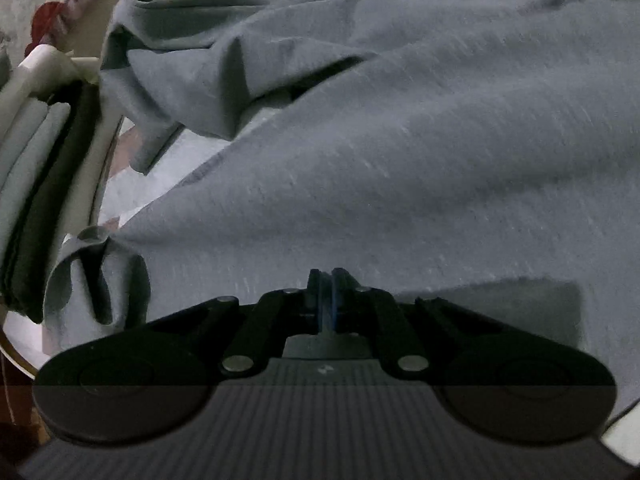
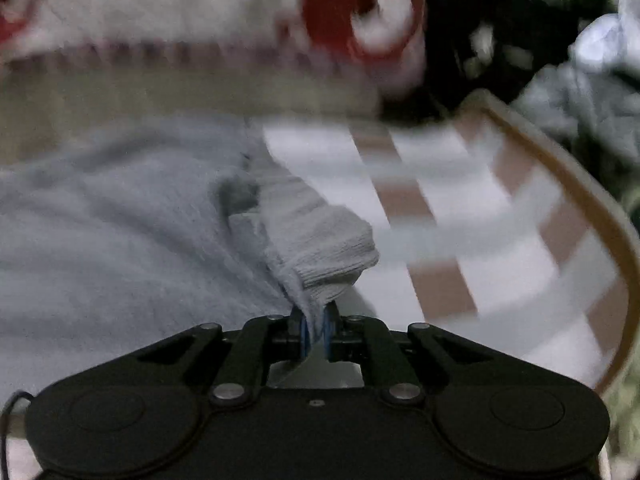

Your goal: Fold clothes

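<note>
Grey knit garment (image 1: 400, 140) lies spread over a white-and-brown checked table with a wooden rim (image 2: 576, 168), its ribbed cuff (image 2: 320, 248) clamped in the black right gripper (image 2: 316, 334), while the black left gripper (image 1: 328, 300) is closed over the cloth, grasp unclear, beside folded clothes (image 1: 36, 184).

A soft grey knit cotton garment (image 1: 400, 140) lies spread and rumpled over a white-and-brown checked surface, with deep folds bunched toward its upper left corner. A ribbed hem or cuff of the same grey garment (image 2: 320, 240) is drawn up into a peak, its edge lifted clear of the surface.
</note>
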Demonstrator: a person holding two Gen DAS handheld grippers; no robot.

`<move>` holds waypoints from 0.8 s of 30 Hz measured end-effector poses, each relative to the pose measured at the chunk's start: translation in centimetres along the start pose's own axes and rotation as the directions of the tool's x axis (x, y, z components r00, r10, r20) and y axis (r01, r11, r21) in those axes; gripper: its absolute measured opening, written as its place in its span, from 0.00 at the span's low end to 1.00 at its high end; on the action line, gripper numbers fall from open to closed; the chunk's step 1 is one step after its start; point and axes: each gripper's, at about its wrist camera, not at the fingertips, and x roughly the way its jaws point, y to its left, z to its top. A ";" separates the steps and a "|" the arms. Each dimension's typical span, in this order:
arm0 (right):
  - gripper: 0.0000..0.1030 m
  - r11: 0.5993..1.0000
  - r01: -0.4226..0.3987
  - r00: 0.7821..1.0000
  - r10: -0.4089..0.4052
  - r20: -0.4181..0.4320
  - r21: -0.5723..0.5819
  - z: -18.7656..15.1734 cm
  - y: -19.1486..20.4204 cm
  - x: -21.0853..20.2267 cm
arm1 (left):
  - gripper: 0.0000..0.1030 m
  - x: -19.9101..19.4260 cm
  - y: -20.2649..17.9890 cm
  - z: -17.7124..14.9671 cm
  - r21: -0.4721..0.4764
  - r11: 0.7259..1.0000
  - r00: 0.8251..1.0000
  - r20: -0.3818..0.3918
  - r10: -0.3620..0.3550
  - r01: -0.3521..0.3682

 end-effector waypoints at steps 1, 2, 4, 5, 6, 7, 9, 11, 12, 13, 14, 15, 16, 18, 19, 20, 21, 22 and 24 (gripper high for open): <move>0.09 1.000 0.015 0.999 -0.016 -0.046 -0.015 -0.5 0.3 0.9 | 0.04 -0.4 0.6 0.0 -0.010 1.000 1.000 0.006 0.007 -0.007; 0.09 0.999 0.030 0.995 -0.032 -0.092 -0.031 -1.1 0.5 1.8 | 0.07 -0.9 1.3 0.1 -0.025 1.000 1.000 0.028 0.012 -0.011; 0.34 0.998 0.061 0.987 -0.065 -0.150 -0.026 -1.1 0.2 2.4 | 0.08 -2.2 3.4 0.3 -0.068 0.997 0.995 0.090 0.030 -0.024; 0.49 0.995 0.094 0.981 -0.095 -0.170 -0.015 -0.9 -0.5 2.7 | 0.08 -3.0 4.7 0.3 -0.097 0.995 0.991 0.124 0.045 -0.033; 0.60 0.996 0.086 0.981 -0.082 -0.173 0.014 -0.7 -1.2 2.4 | 0.10 -3.8 6.4 0.4 -0.138 0.989 0.986 0.149 0.079 -0.058; 0.57 0.996 0.076 0.982 -0.067 -0.177 0.044 -0.5 -2.0 2.2 | 0.15 -4.3 7.9 0.4 -0.166 0.983 0.981 0.165 0.105 -0.077; 0.58 0.993 0.023 0.994 -0.011 -0.105 0.113 0.5 -2.5 -0.2 | 0.21 -5.5 10.9 0.0 -0.222 0.968 0.968 0.191 0.160 -0.116; 0.58 0.991 -0.040 0.999 0.043 -0.024 0.124 1.7 -1.7 -2.7 | 0.32 -6.3 13.6 -0.8 -0.262 0.953 0.961 0.188 0.205 -0.152; 0.58 0.990 -0.082 0.997 0.081 0.019 0.117 2.0 -0.9 -4.0 | 0.33 -6.4 14.8 -1.3 -0.276 0.946 0.959 0.177 0.222 -0.168; 0.59 0.984 -0.149 0.988 0.144 0.055 0.098 3.0 0.4 -4.9 | 0.34 -6.6 16.0 -1.7 -0.290 0.939 0.957 0.166 0.240 -0.185; 0.59 0.974 -0.215 0.974 0.208 0.089 0.077 4.0 1.7 -5.9 | 0.36 -6.6 17.0 -2.4 -0.299 0.932 0.955 0.150 0.257 -0.204; 0.59 0.954 -0.295 0.952 0.289 0.103 0.047 5.0 3.1 -6.3 | 0.39 -6.5 17.9 -2.9 -0.308 0.926 0.953 0.135 0.271 -0.219; 0.59 0.927 -0.375 0.923 0.372 0.101 0.012 5.9 5.1 -6.7 | 0.41 -6.3 18.8 -3.5 -0.321 0.918 0.953 0.115 0.280 -0.231; 0.59 0.863 -0.501 0.860 0.505 0.081 -0.062 7.6 9.2 -7.2 | 0.41 -6.3 20.2 -4.9 -0.349 0.910 0.959 0.086 0.270 -0.225; 0.59 0.831 -0.547 0.830 0.554 0.063 -0.101 8.4 11.3 -7.3 | 0.42 -6.2 20.8 -5.7 -0.354 0.909 0.963 0.077 0.260 -0.218; 0.59 0.797 -0.584 0.802 0.596 0.040 -0.154 9.0 14.0 -7.5 | 0.42 -6.2 21.3 -6.4 -0.359 0.909 0.966 0.067 0.250 -0.210; 0.59 0.766 -0.610 0.780 0.626 0.019 -0.203 9.5 16.3 -7.6 | 0.43 -6.2 21.4 -7.1 -0.351 0.914 0.968 0.063 0.243 -0.206; 0.59 0.733 -0.631 0.759 0.651 -0.009 -0.252 9.8 19.0 -7.8 | 0.45 -6.4 21.3 -7.8 -0.332 0.920 0.969 0.061 0.241 -0.208; 0.59 0.662 -0.671 0.718 0.693 -0.068 -0.333 10.1 24.0 -7.9 | 0.50 -7.0 21.0 -9.2 -0.307 0.930 0.969 0.079 0.236 -0.201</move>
